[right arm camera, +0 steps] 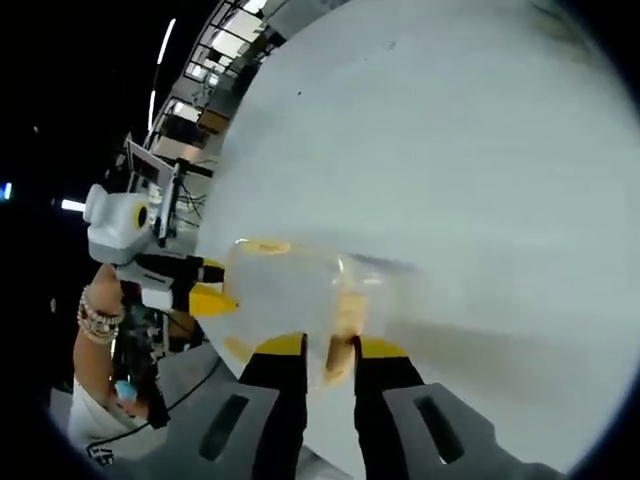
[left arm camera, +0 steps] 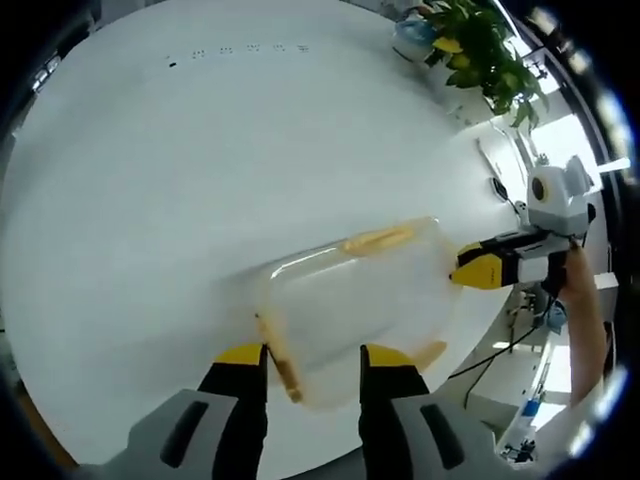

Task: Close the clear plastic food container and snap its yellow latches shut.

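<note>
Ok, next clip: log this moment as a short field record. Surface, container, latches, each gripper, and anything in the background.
surface: white table
container: clear plastic food container lying on the table near its edge
latches: yellow latch on the far side, another by the left gripper's jaws
left gripper: left gripper, jaws apart over the container's near edge
right gripper: right gripper, jaws on either side of a yellow latch at the container's end; whether it is clamped is unclear
background: potted plant beyond the table
</note>
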Demonstrator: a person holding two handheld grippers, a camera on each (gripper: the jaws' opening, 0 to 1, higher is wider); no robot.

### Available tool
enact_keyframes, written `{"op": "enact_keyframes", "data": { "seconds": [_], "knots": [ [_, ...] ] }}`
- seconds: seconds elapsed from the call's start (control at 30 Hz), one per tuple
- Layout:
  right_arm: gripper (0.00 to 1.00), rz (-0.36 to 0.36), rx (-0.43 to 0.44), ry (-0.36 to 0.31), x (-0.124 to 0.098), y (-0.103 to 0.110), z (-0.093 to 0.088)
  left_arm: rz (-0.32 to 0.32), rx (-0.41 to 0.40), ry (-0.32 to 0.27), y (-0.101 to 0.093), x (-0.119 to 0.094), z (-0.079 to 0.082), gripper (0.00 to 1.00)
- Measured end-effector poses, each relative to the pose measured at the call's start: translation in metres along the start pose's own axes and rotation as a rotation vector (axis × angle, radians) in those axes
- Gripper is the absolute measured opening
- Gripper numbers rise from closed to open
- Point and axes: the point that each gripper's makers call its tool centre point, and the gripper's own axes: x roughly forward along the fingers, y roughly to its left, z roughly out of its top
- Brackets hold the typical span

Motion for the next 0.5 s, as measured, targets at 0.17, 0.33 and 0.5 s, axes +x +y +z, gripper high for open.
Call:
{"op": "enact_keyframes", "data": {
  "seconds": [0.17, 0.33, 0.5],
  "knots": [
    [0.15, 0.016, -0.009, -0.051, -0.001, 0.000, 0.003, -0.030, 0.048, -0.078, 0.000, 0.000, 0.003, 0.31],
    [0.15, -0.017, -0.078, -0.119, -0.006, 0.003, 0.007, -0.044, 0.227, -0.208, -0.002, -0.003, 0.008, 0.39],
    [0.07, 0.003, -0.035, -0.169, -0.022, 0.003, 0.020, -0.108, 0.167, -0.247, 0.004, -0.020, 0.013, 0.46]
  ]
}}
